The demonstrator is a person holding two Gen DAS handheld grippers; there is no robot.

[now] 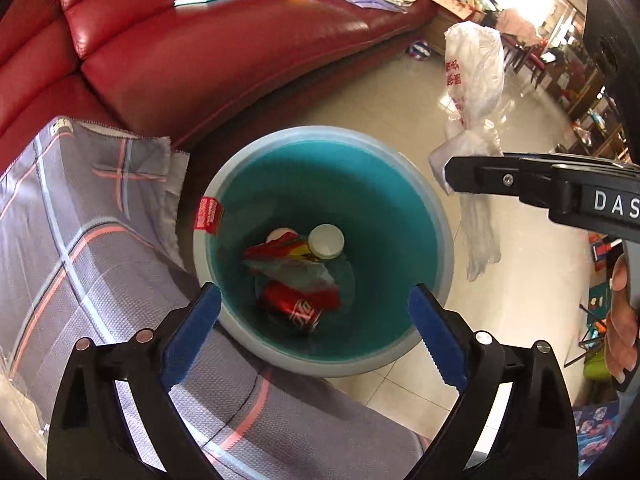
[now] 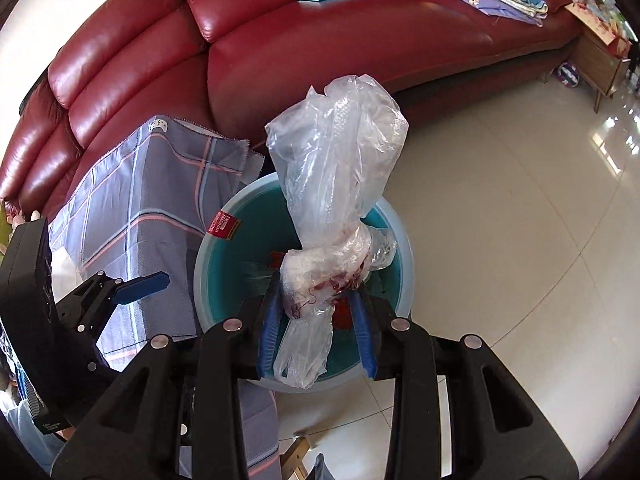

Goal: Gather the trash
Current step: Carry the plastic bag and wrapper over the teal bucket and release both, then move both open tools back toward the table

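— Teal plastic, smooth and round: that is the bin we work over, with a pale rim and a red label on its edge. It stands on the glossy tile floor, beside the red leather sofa and a checked grey cloth.

— And where is our trash now?

— Some already lies at the bottom: a red can, a crumpled wrapper and a white round lid. Our plastic bag is thin, clear and wrinkled, knotted in the middle, with red print. Our right gripper is clenched on it just below the knot, and it hangs above the mouth of the bin.

— What about the other claw?

— Our left gripper is released, its blue ridged pads spread wide with nothing between them, above the near rim.

— So which step do we have?

— We judge it is the drop of the bag. Next we should bring it over the centre and spread the right pads. The film is light and may cling to a pad or catch on the rim, so a low release seems safer.
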